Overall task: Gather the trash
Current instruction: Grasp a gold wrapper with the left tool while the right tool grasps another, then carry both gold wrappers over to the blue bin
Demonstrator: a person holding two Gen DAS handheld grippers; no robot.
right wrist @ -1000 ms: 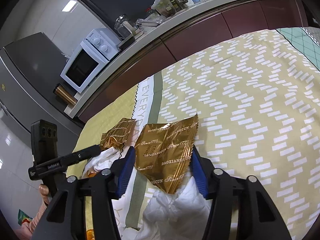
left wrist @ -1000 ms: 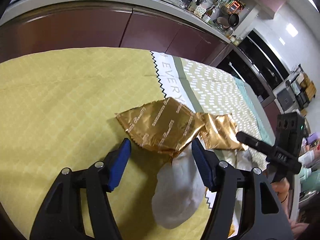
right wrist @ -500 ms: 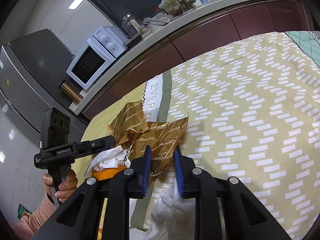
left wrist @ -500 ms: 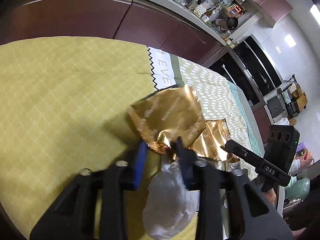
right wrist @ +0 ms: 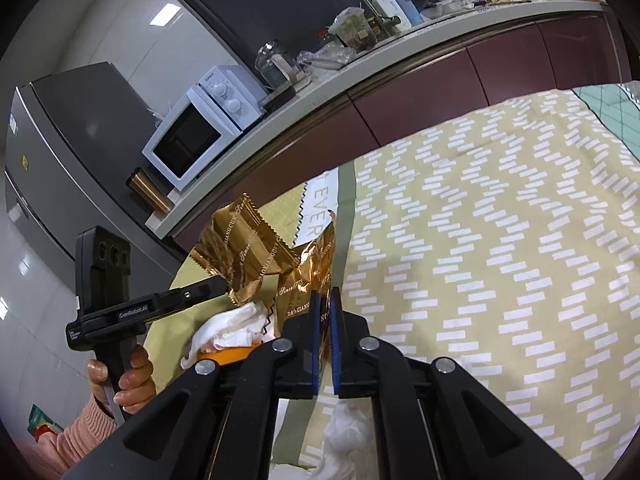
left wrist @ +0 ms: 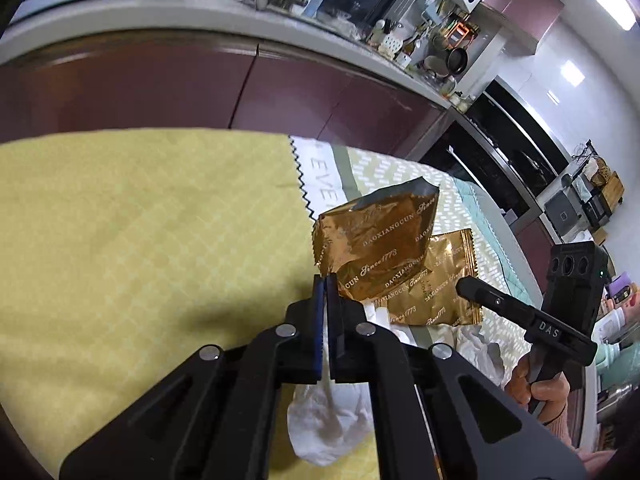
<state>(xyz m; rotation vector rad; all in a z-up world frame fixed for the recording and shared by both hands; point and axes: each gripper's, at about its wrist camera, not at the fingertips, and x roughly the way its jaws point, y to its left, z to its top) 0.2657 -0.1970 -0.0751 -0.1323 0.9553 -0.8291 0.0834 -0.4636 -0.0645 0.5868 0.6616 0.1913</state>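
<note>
Two gold foil snack wrappers are lifted off the table. My left gripper [left wrist: 326, 280] is shut on the corner of one gold wrapper [left wrist: 376, 244], which stands up above the tablecloth. My right gripper [right wrist: 325, 294] is shut on the second gold wrapper [right wrist: 310, 280]; this one also shows in the left wrist view [left wrist: 436, 288], with the right gripper's finger over it. The left gripper's wrapper shows in the right wrist view [right wrist: 244, 248]. Crumpled white tissues [left wrist: 332, 420] [right wrist: 228, 328] lie on the table under both grippers.
The table [left wrist: 120, 240] wears a yellow cloth on the left and a patterned cloth [right wrist: 500, 260] on the right. An orange object [right wrist: 228, 356] lies under the tissue. Dark red cabinets and a cluttered counter with a microwave [right wrist: 200, 128] stand behind.
Both grippers went from open around the wrappers to shut on them. Both wrappers have been raised off the table and now stand up.
</note>
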